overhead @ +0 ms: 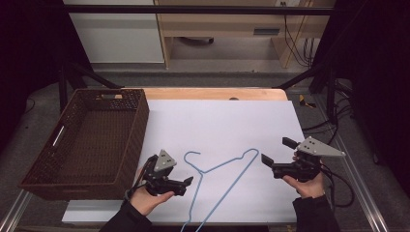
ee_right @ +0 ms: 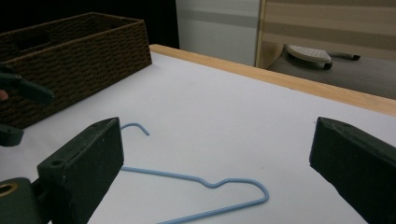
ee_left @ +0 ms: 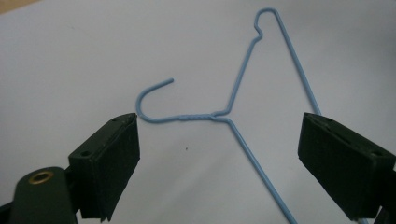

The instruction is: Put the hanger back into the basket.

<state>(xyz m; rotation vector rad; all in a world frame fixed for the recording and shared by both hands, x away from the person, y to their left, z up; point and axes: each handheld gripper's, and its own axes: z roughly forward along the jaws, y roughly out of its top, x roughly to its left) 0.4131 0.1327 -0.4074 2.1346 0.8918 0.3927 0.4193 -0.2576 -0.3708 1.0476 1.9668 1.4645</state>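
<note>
A thin light-blue wire clothes hanger (overhead: 220, 181) lies flat on the white-covered desk (overhead: 217, 121), between the left gripper (overhead: 186, 184) and the right gripper (overhead: 273, 151); both sets of fingers are released, spread wide and grasping nothing. In the left gripper view, the hanger's hook (ee_left: 152, 95) curls just ahead of one finger (ee_left: 109, 163), and the twisted neck lies between the two fingers, with one arm of the hanger running toward the other. In the right gripper view, the notched shoulder (ee_right: 233, 184) lies low between that gripper's fingers. The step in hand appears to be the approach: it is probably best done by lowering the fingers to straddle the wire squarely at the neck, since so thin a rod may slip or pivot if pinched off-centre. A brown woven rectangular basket (overhead: 92, 140) stands beyond the left fingers.
</note>
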